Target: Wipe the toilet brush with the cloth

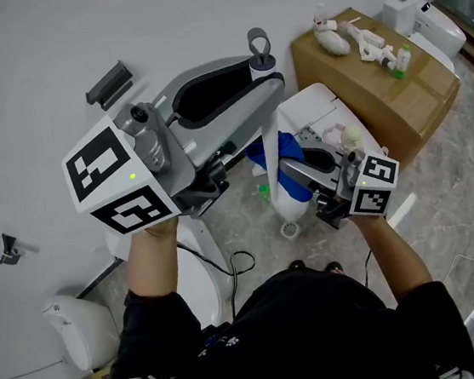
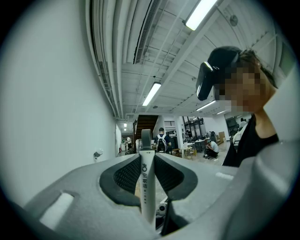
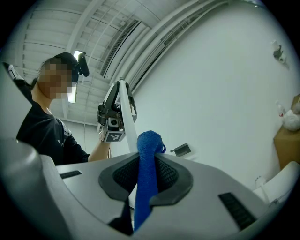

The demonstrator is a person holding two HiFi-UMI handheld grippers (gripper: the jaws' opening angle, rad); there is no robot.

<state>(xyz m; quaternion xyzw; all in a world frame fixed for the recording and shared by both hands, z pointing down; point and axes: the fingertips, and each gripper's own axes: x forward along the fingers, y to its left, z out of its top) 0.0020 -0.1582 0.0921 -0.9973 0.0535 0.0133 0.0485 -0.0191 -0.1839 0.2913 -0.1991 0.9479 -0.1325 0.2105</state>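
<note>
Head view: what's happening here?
A person holds a gripper in each hand. The left gripper is clamped on the white brush, high on its upright handle. The right gripper is shut on a blue cloth, held beside the handle lower down; whether cloth and handle touch isn't clear.

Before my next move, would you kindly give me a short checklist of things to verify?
1. Left gripper shut on the brush handle: ok.
2. Right gripper shut on the cloth: ok.
3. Cloth stands out past the jaws, free to wipe with: ok.
4. Brush upright, loop on top: ok.
5. Cloth touching the handle: cannot tell; in the head view they sit close side by side, but contact is not clear.
</note>
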